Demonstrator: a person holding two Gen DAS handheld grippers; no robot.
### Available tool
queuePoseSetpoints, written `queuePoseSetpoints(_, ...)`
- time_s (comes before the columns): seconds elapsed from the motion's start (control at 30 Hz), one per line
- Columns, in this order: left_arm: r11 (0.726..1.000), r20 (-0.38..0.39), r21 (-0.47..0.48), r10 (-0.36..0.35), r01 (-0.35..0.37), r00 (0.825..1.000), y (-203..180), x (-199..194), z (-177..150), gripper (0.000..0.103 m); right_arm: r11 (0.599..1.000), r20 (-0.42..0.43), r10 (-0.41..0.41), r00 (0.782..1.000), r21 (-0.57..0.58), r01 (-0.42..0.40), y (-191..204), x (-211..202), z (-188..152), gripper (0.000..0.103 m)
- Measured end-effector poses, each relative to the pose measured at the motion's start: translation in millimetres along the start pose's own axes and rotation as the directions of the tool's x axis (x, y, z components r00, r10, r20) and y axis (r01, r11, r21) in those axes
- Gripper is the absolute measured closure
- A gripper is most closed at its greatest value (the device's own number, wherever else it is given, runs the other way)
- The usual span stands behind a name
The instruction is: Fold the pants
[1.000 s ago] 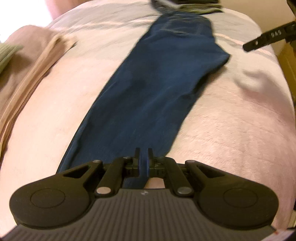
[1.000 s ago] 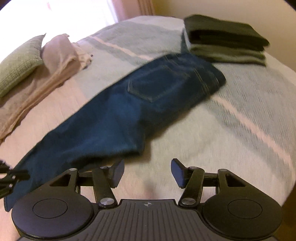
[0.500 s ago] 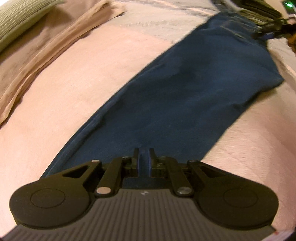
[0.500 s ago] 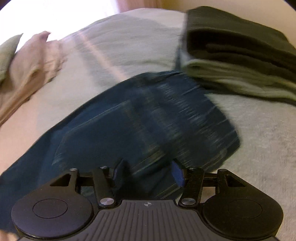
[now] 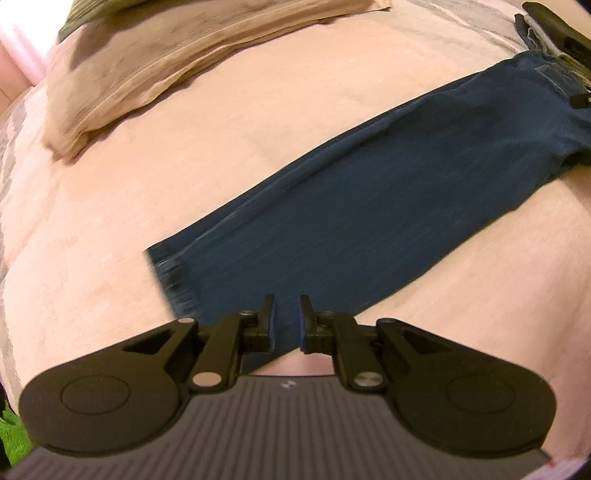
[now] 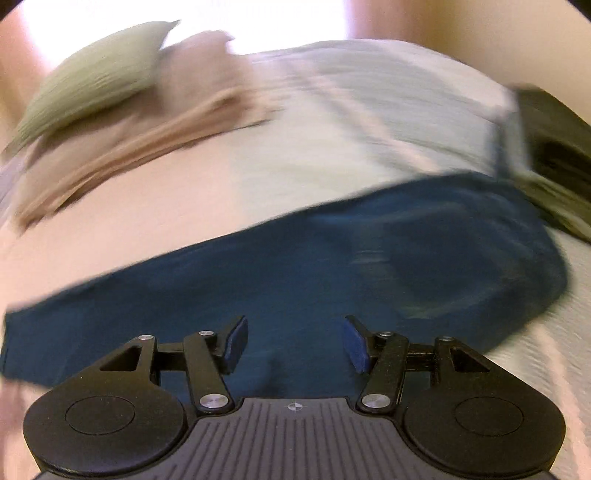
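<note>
Through the left camera I see the pants (image 5: 351, 229) lying flat on the bed (image 5: 221, 147), a long dark blue strip running from the lower middle up to the right edge. This view shows me the leg hem, cut off square just left of my left tool (image 5: 286, 306). That tool's jaws stand only a narrow slit apart, with blue cloth showing through the slit, and I see no cloth pinched between the pads. The right camera gives me what the left one does not: the wide top end of the pants (image 6: 295, 269) with its rounded edge at the right, and a green pillow (image 6: 92, 81) at the far left of the bed (image 6: 332, 129). My right tool (image 6: 295, 328) hangs over the middle of the pants with its jaws wide apart and nothing between the pads. Both views show a beige cloth (image 5: 147, 74) (image 6: 129, 147) beyond the pants and a stack of folded dark clothes (image 5: 554, 29) (image 6: 554, 147) touching their top end. Everything is smeared by motion blur.
</note>
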State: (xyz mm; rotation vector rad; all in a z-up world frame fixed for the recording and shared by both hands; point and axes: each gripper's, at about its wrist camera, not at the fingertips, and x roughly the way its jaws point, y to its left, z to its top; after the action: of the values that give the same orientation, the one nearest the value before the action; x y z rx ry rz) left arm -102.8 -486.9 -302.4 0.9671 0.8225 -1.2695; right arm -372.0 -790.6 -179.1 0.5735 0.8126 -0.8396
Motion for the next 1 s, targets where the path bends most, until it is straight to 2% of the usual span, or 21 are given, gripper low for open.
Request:
queuePoseSetpoints(0.1, 1.000, 0.021, -0.019, -0.003, 0.003, 1.000, 39, 9, -8, 0.092, 0.977, 0.007, 0.042, 0.999, -0.209, -0.039, 51, 12, -1, 0.050)
queuePoseSetpoints(0.17, 0.999, 0.045, -0.032, -0.007, 0.009, 0.999, 60, 17, -6, 0.087, 0.950, -0.029, 0.049, 0.998, -0.308, -0.056, 74, 29, 4, 0.050)
queuePoseSetpoints(0.23, 0.999, 0.064, -0.040, -0.007, 0.009, 0.998, 73, 27, -2, 0.081, 0.914, -0.051, 0.055, 0.997, -0.400, -0.071, 90, 46, 12, 0.050)
queuePoseSetpoints(0.33, 0.999, 0.081, -0.035, 0.008, -0.006, 0.997, 88, 52, 7, 0.081, 0.853, -0.085, 0.083, 0.993, -0.508, -0.114, 108, 74, 24, 0.051)
queuePoseSetpoints(0.37, 1.000, 0.086, -0.030, 0.008, -0.005, 0.996, 91, 60, 9, 0.081, 0.822, -0.102, 0.091, 0.991, -0.554, -0.133, 115, 85, 27, 0.051)
queuePoseSetpoints(0.53, 0.999, 0.068, 0.044, -0.005, 0.002, 0.998, 98, 90, 14, 0.078, 0.609, -0.196, 0.115, 0.974, -0.761, -0.225, 150, 136, 27, 0.054)
queuePoseSetpoints(0.57, 0.998, 0.065, 0.057, -0.015, 0.011, 0.998, 100, 91, 14, 0.078, 0.573, -0.204, 0.123, 0.971, -0.784, -0.238, 157, 146, 29, 0.056)
queuePoseSetpoints(0.63, 0.996, 0.068, 0.091, -0.011, 0.005, 0.998, 101, 89, 12, 0.076, 0.527, -0.221, 0.137, 0.966, -0.809, -0.260, 167, 162, 31, 0.057)
queuePoseSetpoints(0.77, 0.992, 0.050, 0.116, -0.049, 0.043, 0.998, 100, 88, 11, 0.077, 0.483, -0.261, 0.144, 0.955, -0.824, -0.298, 184, 185, 31, 0.063)
queuePoseSetpoints(0.83, 0.991, 0.034, 0.128, -0.048, 0.043, 0.998, 101, 91, 13, 0.084, 0.466, -0.271, 0.127, 0.954, -0.833, -0.298, 188, 193, 28, 0.065)
queuePoseSetpoints(0.9, 0.990, 0.027, 0.128, -0.055, 0.051, 0.998, 104, 90, 17, 0.088, 0.473, -0.271, 0.120, 0.955, -0.830, -0.295, 188, 192, 27, 0.073)
queuePoseSetpoints(0.93, 0.989, 0.032, 0.138, -0.057, 0.052, 0.998, 104, 86, 19, 0.088, 0.477, -0.264, 0.111, 0.958, -0.832, -0.284, 187, 191, 27, 0.087)
queuePoseSetpoints(0.97, 0.988, 0.051, 0.148, -0.053, 0.045, 0.997, 104, 79, 20, 0.089, 0.480, -0.260, 0.098, 0.961, -0.833, -0.274, 186, 191, 28, 0.093)
queuePoseSetpoints(1.0, 0.988, 0.075, 0.153, -0.044, 0.032, 0.996, 105, 72, 21, 0.089, 0.479, -0.257, 0.096, 0.962, -0.835, -0.271, 187, 190, 30, 0.093)
